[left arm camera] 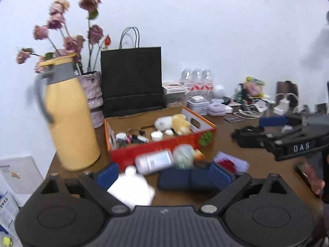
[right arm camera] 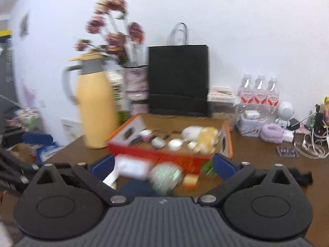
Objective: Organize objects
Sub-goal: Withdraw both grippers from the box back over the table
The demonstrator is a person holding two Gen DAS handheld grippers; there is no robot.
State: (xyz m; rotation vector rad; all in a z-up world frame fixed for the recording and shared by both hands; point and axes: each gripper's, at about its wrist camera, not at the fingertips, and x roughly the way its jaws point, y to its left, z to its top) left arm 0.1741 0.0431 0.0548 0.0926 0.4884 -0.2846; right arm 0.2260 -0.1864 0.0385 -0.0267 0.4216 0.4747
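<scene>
Both claws stood wide and held nothing. The left claw (left arm camera: 164, 174) had its blue pads spread either side of the loose things lying in front of the red box (left arm camera: 162, 142), and those things were what the coming move turned on: they lay just ahead of the claw, on the near side of the box, with the box's open top directly beyond them.

Nearest to the left claw were a white bottle (left arm camera: 131, 187) and a dark blue pouch (left arm camera: 185, 180). Just past these a white pill bottle (left arm camera: 154, 161) lay on its side, its long axis running across the claw's line rather than along it, cap end toward the yellow jug (left arm camera: 70, 117). Touching or nearly touching its other end was a blurred greenish round thing (left arm camera: 183, 154); I could not tell what it was.

The right claw (right arm camera: 163, 164) faced the same cluster in front of the box, so the two looked about equally near; the right one seemed more squarely lined up with the round thing.

Inside the box lay a plush toy (left arm camera: 173, 123) and small bits at the jug end, leaving bare floor between. The jug stood beside the box, the black paper bag (left arm camera: 131, 80) behind it, and water bottles (right arm camera: 259, 92) further along the surface (left arm camera: 236, 135). Nothing stood between the claws and the cluster
</scene>
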